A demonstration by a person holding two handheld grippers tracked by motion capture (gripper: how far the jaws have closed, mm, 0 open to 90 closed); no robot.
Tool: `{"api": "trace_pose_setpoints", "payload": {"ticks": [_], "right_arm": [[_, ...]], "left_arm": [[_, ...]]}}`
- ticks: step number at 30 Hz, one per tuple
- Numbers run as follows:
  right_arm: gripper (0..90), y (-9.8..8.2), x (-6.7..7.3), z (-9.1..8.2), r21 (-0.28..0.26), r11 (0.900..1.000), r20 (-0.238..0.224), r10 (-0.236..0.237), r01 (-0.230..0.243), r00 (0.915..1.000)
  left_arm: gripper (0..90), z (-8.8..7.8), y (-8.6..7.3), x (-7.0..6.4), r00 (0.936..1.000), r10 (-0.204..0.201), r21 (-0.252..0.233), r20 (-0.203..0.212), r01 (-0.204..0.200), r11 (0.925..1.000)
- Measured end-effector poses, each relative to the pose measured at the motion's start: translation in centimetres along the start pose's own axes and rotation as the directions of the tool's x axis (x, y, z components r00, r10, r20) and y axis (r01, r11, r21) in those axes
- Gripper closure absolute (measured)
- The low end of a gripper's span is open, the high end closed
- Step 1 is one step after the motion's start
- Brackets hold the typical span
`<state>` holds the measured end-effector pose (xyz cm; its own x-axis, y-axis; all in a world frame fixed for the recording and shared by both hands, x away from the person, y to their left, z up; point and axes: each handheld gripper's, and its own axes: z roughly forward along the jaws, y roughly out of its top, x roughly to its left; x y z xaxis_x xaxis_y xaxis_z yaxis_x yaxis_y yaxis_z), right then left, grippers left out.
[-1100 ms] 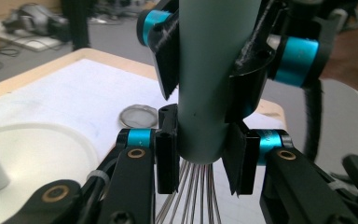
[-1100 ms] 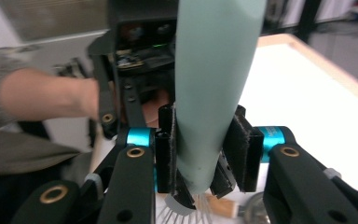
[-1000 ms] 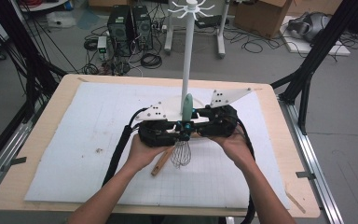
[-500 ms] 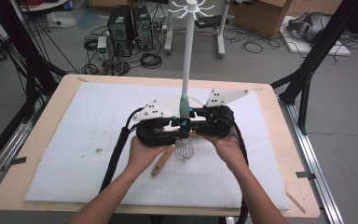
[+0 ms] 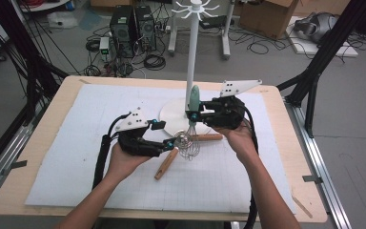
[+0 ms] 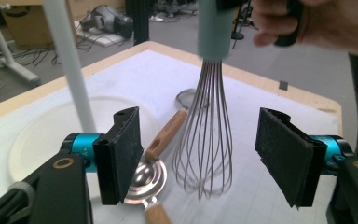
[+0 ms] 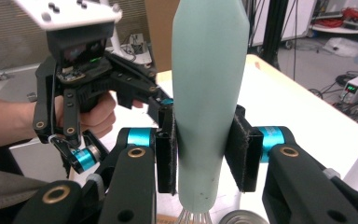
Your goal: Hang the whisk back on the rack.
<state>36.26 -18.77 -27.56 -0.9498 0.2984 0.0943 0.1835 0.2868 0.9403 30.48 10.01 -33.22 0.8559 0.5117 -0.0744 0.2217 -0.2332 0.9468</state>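
A whisk with a mint-green handle (image 5: 194, 98) (image 7: 207, 70) hangs upright, wires (image 5: 189, 143) (image 6: 205, 140) down, just above the white mat. My right gripper (image 5: 195, 114) (image 7: 205, 149) is shut on that handle. My left gripper (image 5: 166, 134) (image 6: 196, 154) is open to the left of the whisk. Its jaws have just been opening; the wires stand between them, touching neither pad. Two wooden-handled metal utensils (image 5: 166, 163) (image 5: 208, 137) lie on the mat under the whisk, one with a shiny bowl (image 6: 144, 179).
A white hanging stand with a tall pole (image 5: 192, 52) (image 6: 70, 70) and a round base (image 5: 171, 114) rises right behind the whisk. The mat (image 5: 76, 157) covers a wooden table (image 5: 38, 143). Both grippers' cables trail back along the person's forearms.
My left gripper has opened off the whisk wires and drawn back to the left. My right gripper has shifted slightly right with the whisk still in it.
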Motion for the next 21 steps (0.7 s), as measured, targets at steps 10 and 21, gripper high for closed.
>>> {"api": "trace_pose_setpoints", "payload": {"ticks": [10, 21], "right_arm": [[67.7, 1.7, -1.2, 0.1, -0.001, 1.0, 0.017, 0.003, -0.003, 0.9999], [67.7, 3.5, -2.0, 0.3, -0.01, 1.0, 0.049, 0.004, -0.004, 0.9988]], "left_arm": [[26.4, -3.2, -1.9, 1.2, 0.9987, 0.008, 0.017, -0.05, -0.007, 0.9998], [21.7, -5.8, -3.9, 2.4, 0.9945, -0.006, 0.037, -0.105, 0.01, 0.9993]]}}
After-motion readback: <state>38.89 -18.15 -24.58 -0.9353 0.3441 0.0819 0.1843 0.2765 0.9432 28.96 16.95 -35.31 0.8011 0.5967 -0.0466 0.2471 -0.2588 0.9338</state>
